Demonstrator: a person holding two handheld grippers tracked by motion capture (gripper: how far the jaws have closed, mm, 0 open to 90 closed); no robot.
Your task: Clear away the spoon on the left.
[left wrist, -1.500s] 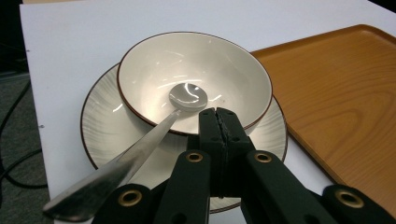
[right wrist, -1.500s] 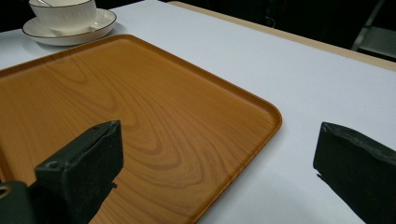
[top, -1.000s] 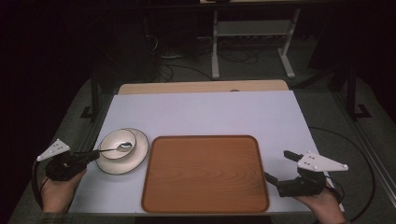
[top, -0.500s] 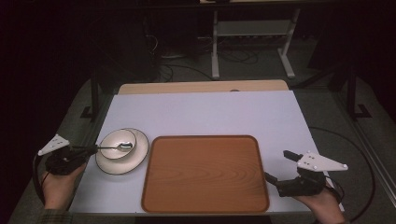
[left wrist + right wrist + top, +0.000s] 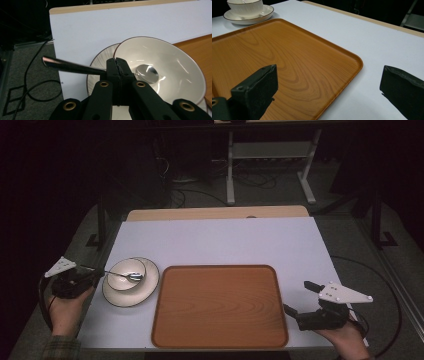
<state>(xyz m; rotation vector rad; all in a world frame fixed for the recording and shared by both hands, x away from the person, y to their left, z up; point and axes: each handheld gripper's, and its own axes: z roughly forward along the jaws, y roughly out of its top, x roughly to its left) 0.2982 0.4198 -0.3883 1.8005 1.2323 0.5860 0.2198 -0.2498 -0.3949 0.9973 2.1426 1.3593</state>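
A white bowl (image 5: 123, 283) stands on a white saucer (image 5: 144, 295) at the table's left, just left of the wooden tray (image 5: 220, 305). A metal spoon (image 5: 129, 276) rests with its scoop in the bowl and its handle reaching out over the left rim. My left gripper (image 5: 100, 276) is shut on that handle. In the left gripper view the jaws (image 5: 117, 63) meet on the handle, with the scoop (image 5: 147, 73) lying in the bowl (image 5: 175, 62). My right gripper (image 5: 297, 296) hovers open by the tray's right edge, with nothing between its jaws (image 5: 329, 80).
The tray (image 5: 287, 57) lies bare on the white table cover (image 5: 225, 240). A wooden strip (image 5: 215, 213) runs along the table's far edge. Cables and a metal stand (image 5: 270, 160) are on the dark floor beyond. The bowl and saucer (image 5: 265, 11) sit far off in the right gripper view.
My left gripper has shifted a little away from the person along the table's left edge, still holding the spoon handle. The right gripper has kept still.
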